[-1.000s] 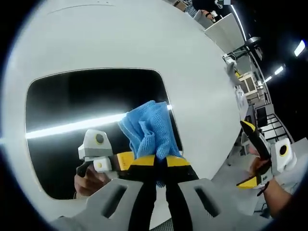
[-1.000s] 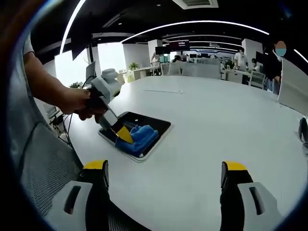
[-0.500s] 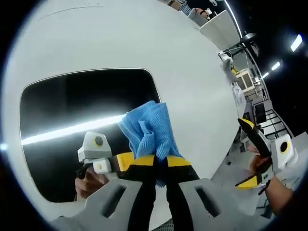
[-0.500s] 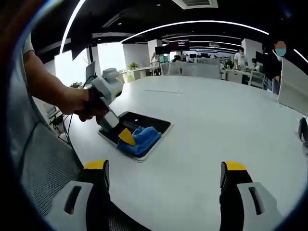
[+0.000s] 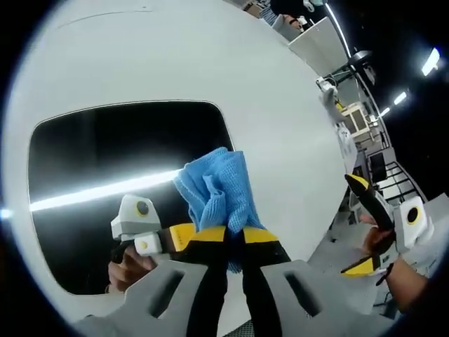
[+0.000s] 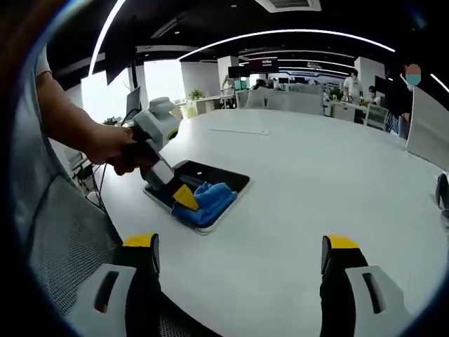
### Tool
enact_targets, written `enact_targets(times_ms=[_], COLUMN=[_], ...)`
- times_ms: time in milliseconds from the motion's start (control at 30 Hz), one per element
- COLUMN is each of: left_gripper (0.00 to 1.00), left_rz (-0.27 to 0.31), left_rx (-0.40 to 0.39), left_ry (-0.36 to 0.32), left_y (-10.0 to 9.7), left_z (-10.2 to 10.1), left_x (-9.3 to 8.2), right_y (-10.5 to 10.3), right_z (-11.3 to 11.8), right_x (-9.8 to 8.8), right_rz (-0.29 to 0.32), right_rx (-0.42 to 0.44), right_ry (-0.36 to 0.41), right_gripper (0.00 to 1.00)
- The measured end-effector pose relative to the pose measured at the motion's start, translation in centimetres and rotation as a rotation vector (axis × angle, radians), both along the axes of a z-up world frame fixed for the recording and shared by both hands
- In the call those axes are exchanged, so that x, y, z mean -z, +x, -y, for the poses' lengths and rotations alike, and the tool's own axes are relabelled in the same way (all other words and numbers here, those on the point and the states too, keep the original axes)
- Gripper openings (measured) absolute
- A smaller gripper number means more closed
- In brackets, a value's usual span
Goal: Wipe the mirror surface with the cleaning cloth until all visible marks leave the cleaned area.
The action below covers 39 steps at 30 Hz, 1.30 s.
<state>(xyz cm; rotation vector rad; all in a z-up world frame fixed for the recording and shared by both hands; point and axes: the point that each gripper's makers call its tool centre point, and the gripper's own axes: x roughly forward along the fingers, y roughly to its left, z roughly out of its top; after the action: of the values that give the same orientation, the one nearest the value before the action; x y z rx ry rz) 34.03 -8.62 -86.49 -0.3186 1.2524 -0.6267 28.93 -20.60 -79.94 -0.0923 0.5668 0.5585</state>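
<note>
A dark rectangular mirror (image 5: 112,154) (image 6: 224,181) lies flat on the white table (image 5: 266,105). My left gripper (image 5: 233,235) (image 6: 184,199) is shut on a blue cleaning cloth (image 5: 219,189) (image 6: 209,199), pressed on the mirror near its right edge. The glass reflects the gripper, a hand and a bright light strip. In the right gripper view my right gripper (image 6: 238,253) hangs open over the near table edge, well short of the mirror, nothing between its yellow-tipped fingers (image 6: 140,246). It also appears at the right of the left gripper view as the right gripper (image 5: 372,225).
The white table (image 6: 316,182) spreads wide around the mirror. A person's arm (image 6: 77,133) holds the left gripper. A mesh chair back (image 6: 56,260) is at the lower left. Desks, monitors and people stand at the back of the office.
The left gripper with the cloth has slid a little across the mirror toward its right edge. The right gripper has stayed still and open.
</note>
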Motion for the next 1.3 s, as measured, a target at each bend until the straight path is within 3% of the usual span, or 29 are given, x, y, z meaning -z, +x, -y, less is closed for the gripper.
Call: enact_targets(times_ms=[167,300,333,400,433,533,600,767,833,967,1300], left_gripper=[0.03,0.03,0.04,0.04,0.04,0.04,0.04,0.03,0.03,0.03,0.03], left_rz=[-0.018,-0.025,-0.006,0.092,0.100,0.032,0.018,0.071,0.049,0.076,0.077], left_rx=[-0.035,-0.009,-0.003,0.024,0.036,0.032,0.037,0.030,0.036,0.067,0.061], left_ry=[-0.006,0.001,0.004,0.026,0.028,0.029,0.037,0.091,0.116,0.158,0.170], left_y=[0.7,1.2,1.5,2.9,3.0,2.8,2.8,4.3,4.4,5.4,7.7], left_z=[-0.1,0.2,0.1,-0.2,-0.2,0.0,0.1,0.2,0.5,1.0,1.9], left_x=[0.0,0.0,-0.1,-0.3,-0.3,-0.1,-0.1,-0.2,-0.1,-0.2,-0.1], right_y=[0.1,0.0,0.0,0.1,0.1,0.0,0.1,0.0,0.0,0.0,0.1], right_z=[0.1,0.1,0.1,0.2,0.2,0.2,0.2,0.2,0.2,0.2,0.3], right_x=[-0.1,0.1,0.1,0.1,0.2,0.2,0.2,0.3,0.3,0.3,0.2], right_rz=[-0.002,-0.009,-0.010,-0.009,-0.010,-0.014,-0.015,-0.020,-0.020,-0.022,-0.019], right_rx=[0.010,0.010,0.011,0.012,0.013,0.014,0.015,0.015,0.014,0.016,0.021], right_ry=[0.009,0.009,0.009,0.008,0.008,0.008,0.010,0.009,0.009,0.009,0.013], right_gripper=[0.95,0.94,0.94,0.94,0.94,0.94,0.94,0.94,0.93,0.93,0.93])
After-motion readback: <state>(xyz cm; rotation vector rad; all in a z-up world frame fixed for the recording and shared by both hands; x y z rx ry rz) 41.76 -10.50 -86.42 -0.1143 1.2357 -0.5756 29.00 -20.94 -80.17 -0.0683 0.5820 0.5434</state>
